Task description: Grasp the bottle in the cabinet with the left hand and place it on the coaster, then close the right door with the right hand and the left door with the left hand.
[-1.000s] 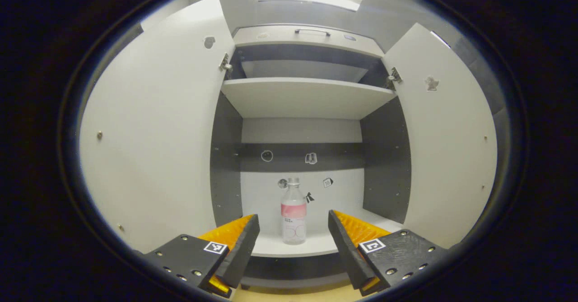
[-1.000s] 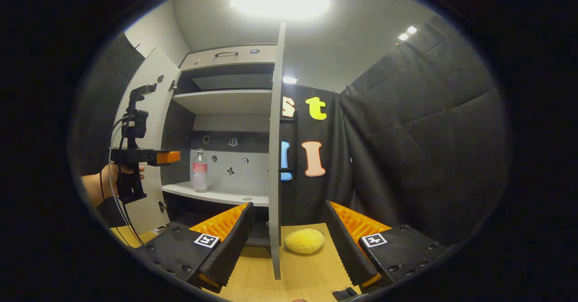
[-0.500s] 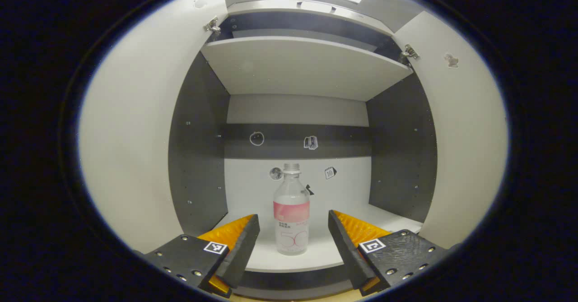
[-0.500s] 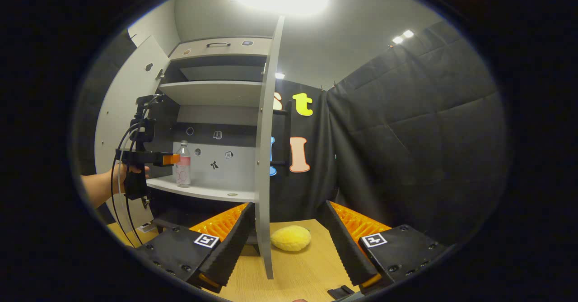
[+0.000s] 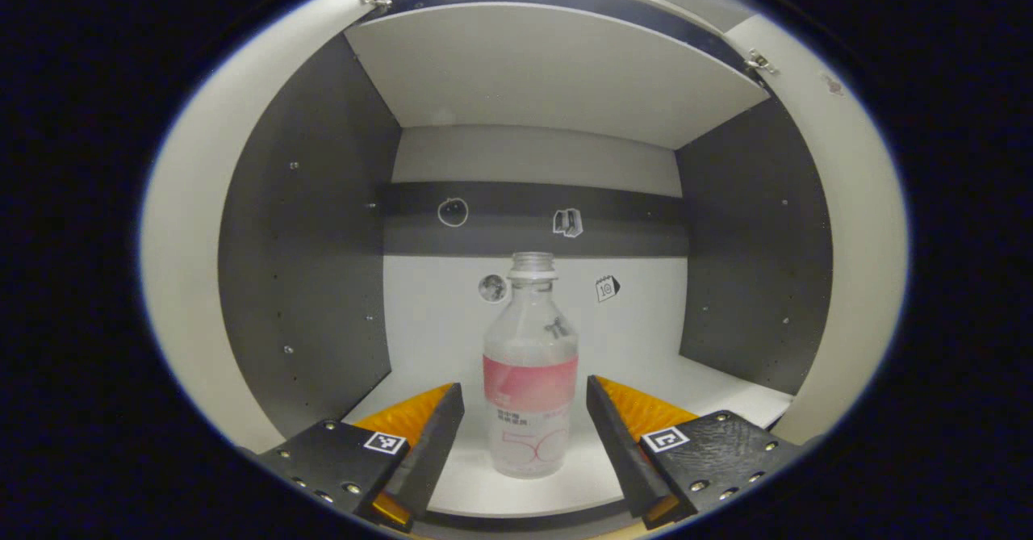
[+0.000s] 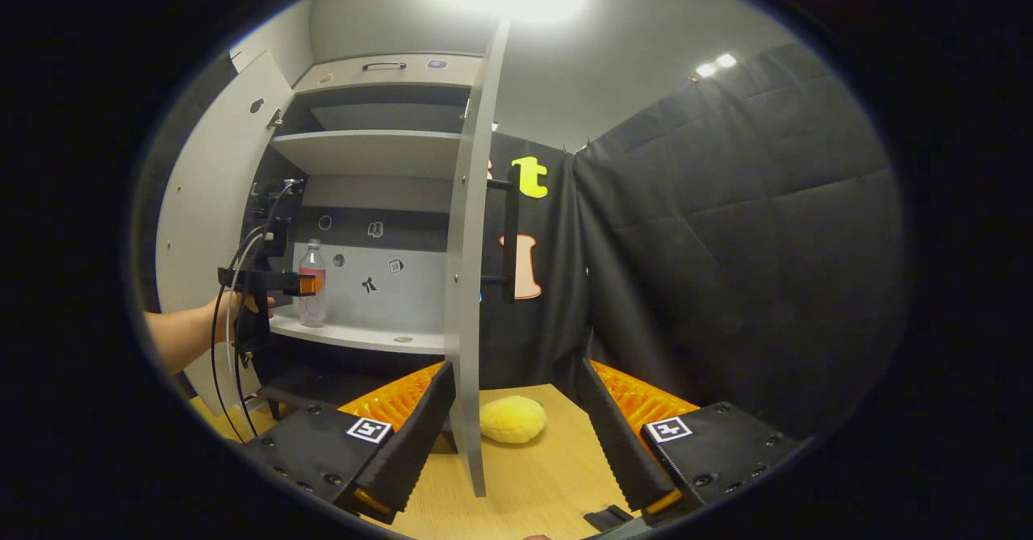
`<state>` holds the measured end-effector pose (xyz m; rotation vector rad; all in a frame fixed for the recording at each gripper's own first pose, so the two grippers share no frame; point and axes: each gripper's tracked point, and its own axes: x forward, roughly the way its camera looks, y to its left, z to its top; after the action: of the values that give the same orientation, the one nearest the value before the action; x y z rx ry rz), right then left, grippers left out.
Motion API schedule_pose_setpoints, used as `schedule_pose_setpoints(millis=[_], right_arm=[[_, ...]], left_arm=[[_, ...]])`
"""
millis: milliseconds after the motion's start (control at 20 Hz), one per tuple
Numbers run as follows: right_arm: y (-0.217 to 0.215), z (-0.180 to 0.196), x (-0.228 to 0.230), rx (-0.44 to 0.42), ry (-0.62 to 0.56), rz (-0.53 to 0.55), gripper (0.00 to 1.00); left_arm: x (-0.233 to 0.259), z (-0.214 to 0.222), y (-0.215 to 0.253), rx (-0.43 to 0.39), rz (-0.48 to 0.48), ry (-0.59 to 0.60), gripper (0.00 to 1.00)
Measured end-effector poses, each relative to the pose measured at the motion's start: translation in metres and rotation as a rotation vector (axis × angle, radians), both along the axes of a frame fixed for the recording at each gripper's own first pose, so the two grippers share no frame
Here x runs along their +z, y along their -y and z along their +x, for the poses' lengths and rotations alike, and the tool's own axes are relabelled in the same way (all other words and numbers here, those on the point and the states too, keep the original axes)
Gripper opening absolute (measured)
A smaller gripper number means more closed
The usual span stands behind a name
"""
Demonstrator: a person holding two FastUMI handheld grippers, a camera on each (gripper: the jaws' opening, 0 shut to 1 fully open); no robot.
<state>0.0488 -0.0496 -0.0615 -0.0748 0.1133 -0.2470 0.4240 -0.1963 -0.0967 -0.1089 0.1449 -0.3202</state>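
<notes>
Clear bottle (image 5: 530,370) | upright between left hand-held gripper (image 5: 524,431) fingers (untouched)

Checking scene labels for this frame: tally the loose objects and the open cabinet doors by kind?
Bottles: 1, the bottle upright on the cabinet shelf
Yellow round soft things: 1, the yellow object on the wooden table
Open cabinet doors: 2, the left door and the right door
Total: 4

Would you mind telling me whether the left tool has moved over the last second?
Yes. The left tool has advanced into the cabinet: its open jaws now flank the clear pink-labelled plastic bottle, which still stands on the white shelf.
</notes>
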Motion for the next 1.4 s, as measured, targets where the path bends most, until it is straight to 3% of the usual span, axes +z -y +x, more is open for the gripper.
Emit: schedule_pose_setpoints(millis=[150,200,300,350,400,650,700,900,1400], right_arm=[[0.001,-0.001,-0.002,-0.002,-0.007,-0.004,0.98],[0.002,-0.001,-0.002,-0.003,-0.011,-0.007,0.98],[0.005,-0.003,-0.003,-0.002,-0.016,-0.004,0.98],[0.007,-0.004,-0.003,-0.002,-0.019,0.001,0.98],[0.008,-0.005,-0.004,-0.001,-0.02,0.004,0.98],[0.008,-0.01,-0.001,0.025,-0.019,0.001,0.96],[0.007,-0.011,-0.001,0.034,-0.018,0.002,0.96],[0.006,-0.016,0.0,0.072,-0.016,0.015,0.98],[0.008,-0.031,0.003,0.192,-0.008,0.05,0.98]], left_arm=[[-0.013,0.009,0.004,-0.003,0.004,-0.03,0.9],[-0.017,0.011,0.005,-0.002,0.008,-0.036,0.96],[-0.024,0.017,0.005,0.001,0.018,-0.046,0.89],[-0.024,0.021,0.003,0.017,0.021,-0.042,0.93],[-0.024,0.021,0.003,0.015,0.02,-0.047,0.71],[-0.015,0.009,-0.003,0.027,-0.002,-0.046,0.71],[-0.01,0.004,-0.005,0.028,-0.015,-0.038,0.75],[0.009,-0.018,-0.013,0.034,-0.028,0.004,0.71],[0.029,-0.1,-0.02,0.037,-0.006,0.065,0.71]])
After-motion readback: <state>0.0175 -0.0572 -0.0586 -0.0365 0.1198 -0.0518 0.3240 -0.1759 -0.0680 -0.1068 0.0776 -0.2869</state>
